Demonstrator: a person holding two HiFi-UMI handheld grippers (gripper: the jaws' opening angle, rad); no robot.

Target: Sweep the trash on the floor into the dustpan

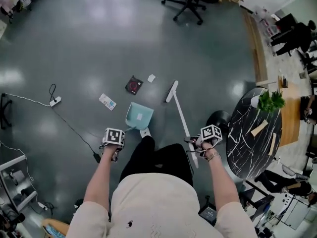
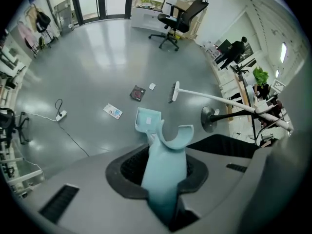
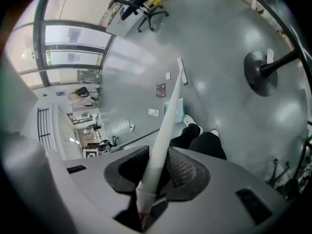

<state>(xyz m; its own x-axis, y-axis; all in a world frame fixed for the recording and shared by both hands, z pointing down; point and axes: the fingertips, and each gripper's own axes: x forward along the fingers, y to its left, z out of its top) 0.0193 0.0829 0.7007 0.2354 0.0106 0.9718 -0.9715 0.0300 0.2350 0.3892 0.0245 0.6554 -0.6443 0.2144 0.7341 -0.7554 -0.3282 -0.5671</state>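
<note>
Broom (image 1: 179,112) tight in right gripper (image 3: 153,173), head far forward; dustpan (image 1: 139,115), mouth forward, tight in left gripper (image 2: 163,173)

Person: pale cream short-sleeved top (image 1: 158,207) with a small dark mark on the front, black trousers (image 1: 153,157), white shoes (image 1: 145,132), metal-link wristband (image 1: 213,156) on the right wrist. Left gripper (image 2: 163,179) and right gripper (image 3: 151,179): grey moulded housings with slotted vents (image 2: 56,204) and black ribbed pads (image 3: 184,167). Each carries a white marker cube (image 1: 114,136) printed with black squares.
</note>
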